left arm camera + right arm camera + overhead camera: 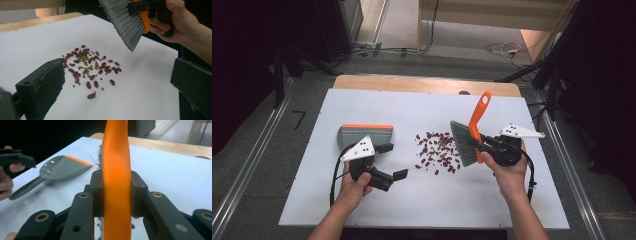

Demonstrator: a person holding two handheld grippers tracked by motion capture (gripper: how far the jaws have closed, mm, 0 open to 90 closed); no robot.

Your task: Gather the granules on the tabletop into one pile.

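On white table [362, 200], right gripper [486, 145] clamping orange brush [477, 120], no writing legible

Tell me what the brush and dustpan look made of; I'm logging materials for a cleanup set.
Brush: smooth, slightly glossy orange handle, likely moulded plastic; fine grey bristles look synthetic. Dustpan: grey, shiny with highlights, probably hard plastic; its orange front lip could be rubber, hard to tell.
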